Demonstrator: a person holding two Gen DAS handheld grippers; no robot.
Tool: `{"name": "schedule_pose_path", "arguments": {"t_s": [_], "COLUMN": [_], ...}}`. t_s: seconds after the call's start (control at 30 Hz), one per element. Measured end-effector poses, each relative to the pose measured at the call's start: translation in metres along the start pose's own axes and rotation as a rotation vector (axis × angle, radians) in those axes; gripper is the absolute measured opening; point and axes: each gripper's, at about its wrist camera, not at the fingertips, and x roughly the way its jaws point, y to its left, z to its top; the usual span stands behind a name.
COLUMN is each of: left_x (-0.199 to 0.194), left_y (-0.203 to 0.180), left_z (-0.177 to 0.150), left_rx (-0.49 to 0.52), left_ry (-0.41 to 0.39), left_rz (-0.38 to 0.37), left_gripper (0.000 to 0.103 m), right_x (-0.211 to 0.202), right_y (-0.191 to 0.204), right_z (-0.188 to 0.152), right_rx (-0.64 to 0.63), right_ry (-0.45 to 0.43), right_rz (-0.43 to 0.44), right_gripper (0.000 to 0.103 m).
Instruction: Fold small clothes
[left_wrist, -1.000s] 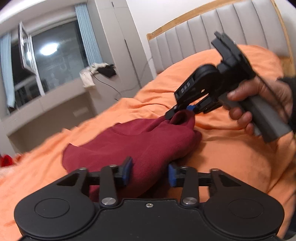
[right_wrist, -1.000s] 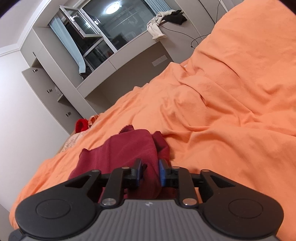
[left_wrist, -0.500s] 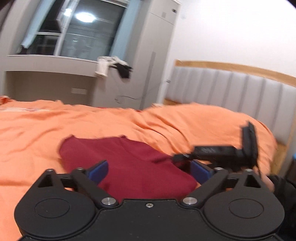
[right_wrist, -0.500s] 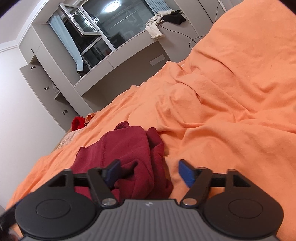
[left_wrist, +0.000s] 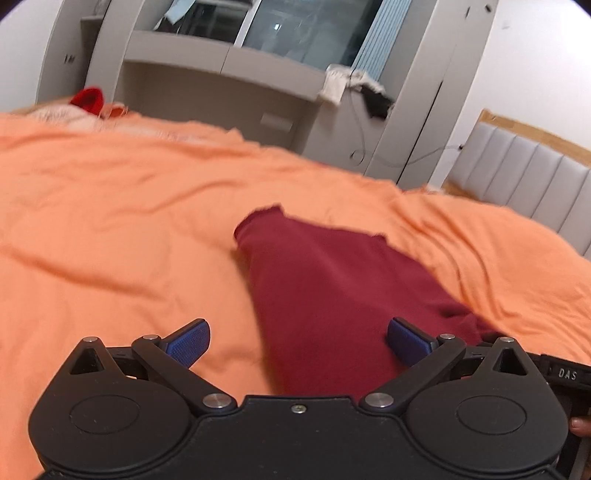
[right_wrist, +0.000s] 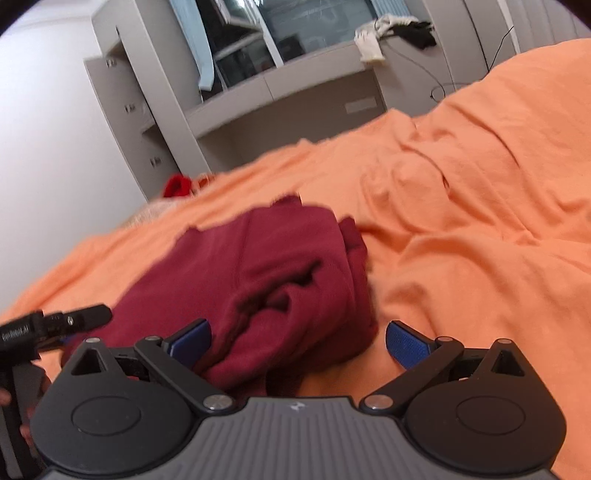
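A dark red garment (left_wrist: 332, 295) lies folded in a bundle on the orange bedspread (left_wrist: 110, 229). My left gripper (left_wrist: 299, 345) hovers over its near end with the jaws opening wide. The cloth lies below and between the blue pads (left_wrist: 188, 343), which do not press on it. In the right wrist view the same garment (right_wrist: 277, 266) shows loose folds. My right gripper (right_wrist: 299, 343) is also opening, with the bundle's near edge between its pads (right_wrist: 406, 347), untouched. Each gripper shows at the edge of the other's view: the right gripper (left_wrist: 565, 373) and the left gripper (right_wrist: 55, 325).
A grey padded headboard (left_wrist: 524, 184) rises at the right. Grey cabinets and a window ledge (left_wrist: 229, 62) stand beyond the bed, with a white cloth (right_wrist: 369, 40) and a black item (right_wrist: 417, 31) on the ledge. A bright red item (left_wrist: 88, 99) sits at the bed's far edge.
Both grippers opened and let go of the red garment, which now lies on the bed. The left gripper rolled upright and swung across the garment; the right one rolled a little.
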Motion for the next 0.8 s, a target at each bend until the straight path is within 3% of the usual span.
{"name": "schedule_pose_path", "arguments": {"t_s": [0.1, 0.23, 0.37, 0.43, 0.63, 0.8], "left_x": [0.007, 0.009, 0.011, 0.011, 0.010, 0.012], "left_y": [0.001, 0.001, -0.002, -0.002, 0.001, -0.002], "left_z": [-0.006, -0.011, -0.015, -0.016, -0.016, -0.014], "left_rx": [0.008, 0.010, 0.021, 0.023, 0.024, 0.024], "left_ry": [0.027, 0.031, 0.035, 0.034, 0.039, 0.046], "left_rz": [0.017, 0.026, 0.033, 0.033, 0.019, 0.023], "left_gripper": [0.103, 0.103, 0.103, 0.103, 0.103, 0.103], "right_x": [0.000, -0.010, -0.001, 0.014, 0.027, 0.015], "right_y": [-0.008, -0.033, -0.047, -0.046, -0.028, -0.040], "right_z": [0.000, 0.016, 0.027, 0.032, 0.030, 0.014], "right_rx": [0.052, 0.258, 0.405, 0.401, 0.202, 0.150], "right_ry": [0.021, -0.028, -0.066, -0.010, 0.086, 0.101], "right_rz": [0.025, 0.081, -0.021, -0.102, -0.181, -0.135], "right_gripper": [0.103, 0.103, 0.103, 0.103, 0.103, 0.103]}}
